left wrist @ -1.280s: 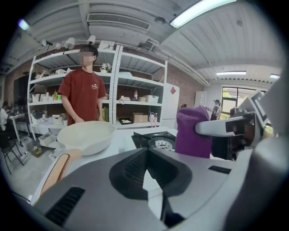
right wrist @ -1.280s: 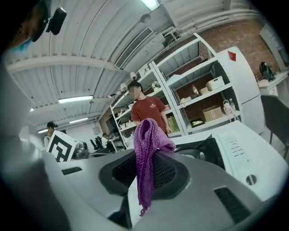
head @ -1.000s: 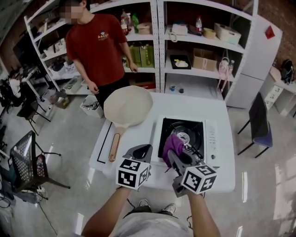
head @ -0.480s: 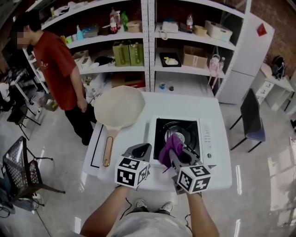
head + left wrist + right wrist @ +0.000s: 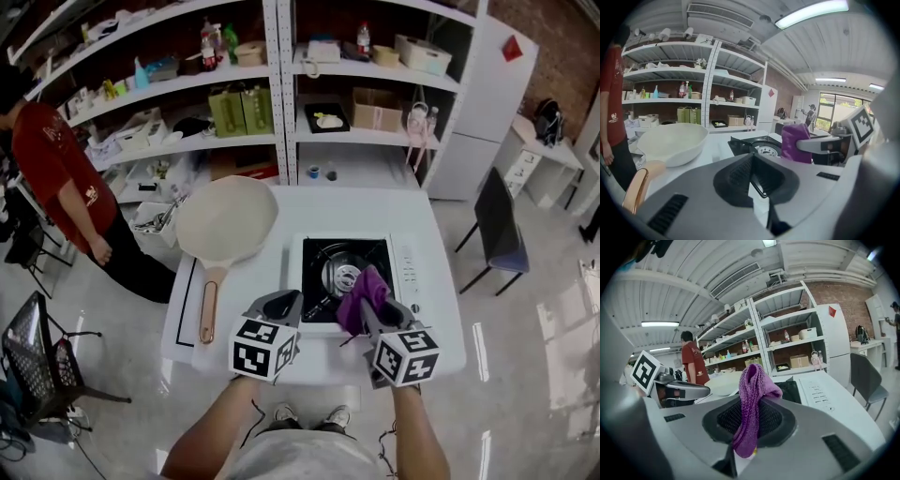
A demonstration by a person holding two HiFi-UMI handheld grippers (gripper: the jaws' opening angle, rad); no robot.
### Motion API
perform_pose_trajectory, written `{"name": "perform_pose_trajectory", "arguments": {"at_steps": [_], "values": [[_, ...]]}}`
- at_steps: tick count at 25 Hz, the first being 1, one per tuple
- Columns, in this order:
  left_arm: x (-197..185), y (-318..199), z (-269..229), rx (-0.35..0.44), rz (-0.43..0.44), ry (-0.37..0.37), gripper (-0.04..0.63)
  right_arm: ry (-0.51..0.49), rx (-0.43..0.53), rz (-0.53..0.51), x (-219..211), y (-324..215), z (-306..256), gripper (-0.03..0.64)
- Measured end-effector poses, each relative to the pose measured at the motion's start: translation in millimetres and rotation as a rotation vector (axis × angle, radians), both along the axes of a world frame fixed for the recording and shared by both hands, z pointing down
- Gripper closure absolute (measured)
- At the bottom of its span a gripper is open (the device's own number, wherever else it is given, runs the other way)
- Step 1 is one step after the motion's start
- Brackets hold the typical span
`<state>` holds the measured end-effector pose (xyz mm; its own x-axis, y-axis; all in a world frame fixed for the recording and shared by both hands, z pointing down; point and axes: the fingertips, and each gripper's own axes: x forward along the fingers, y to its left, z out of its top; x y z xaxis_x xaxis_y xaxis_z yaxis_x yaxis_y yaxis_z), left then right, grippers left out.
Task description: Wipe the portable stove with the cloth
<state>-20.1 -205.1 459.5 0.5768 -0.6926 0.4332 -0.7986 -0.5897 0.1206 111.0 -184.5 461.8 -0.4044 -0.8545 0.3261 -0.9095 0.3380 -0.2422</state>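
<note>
The portable stove (image 5: 323, 255) sits on the right half of the white desk (image 5: 375, 211), close to the near edge. Its black top faces up and its white button strip runs along the desk's right side.

The purple cloth (image 5: 361, 292) is pinched tight in the right gripper (image 5: 367, 313). Its jaws are squeezed onto the cloth, and a bunch of it sticks up above them while a tail hangs down below. A moment ago the cloth was over the left part of the black top. Now it is more in the middle, near the stove's front edge. So the cloth has slid sideways across the stove, and I think the wiping is going on but is not done yet. The back of the black top and the button strip look like they have not been reached.

The left gripper (image 5: 284, 302) has its jaws pressed together with nothing in them. It waits at the near edge of the desk, just left of the stove, and does not touch it.

The big pale pan (image 5: 227, 217) lies on the left half of the desk, with its handle pointing to the near edge. The person in the red shirt (image 5: 52, 169) has walked off to the left, away from the desk.
</note>
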Motion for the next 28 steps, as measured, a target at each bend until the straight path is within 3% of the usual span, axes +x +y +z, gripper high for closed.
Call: {"name": "perform_pose_trajectory", "arguments": {"at_steps": [16, 23, 28], "values": [[7.2, -3.6, 0.2, -0.003, 0.077, 0.001, 0.59, 0.078, -0.018, 0.123, 65.1, 8.3, 1.3, 0.554], [13.7, -5.0, -5.2, 0.002, 0.131, -0.001, 0.589, -0.029, -0.001, 0.081, 54.0, 9.8, -28.3, 0.554], [21.7, -11.0, -8.9, 0.004, 0.118, 0.004, 0.59, -0.055, 0.057, 0.05, 64.8, -6.8, -63.4, 0.554]]}}
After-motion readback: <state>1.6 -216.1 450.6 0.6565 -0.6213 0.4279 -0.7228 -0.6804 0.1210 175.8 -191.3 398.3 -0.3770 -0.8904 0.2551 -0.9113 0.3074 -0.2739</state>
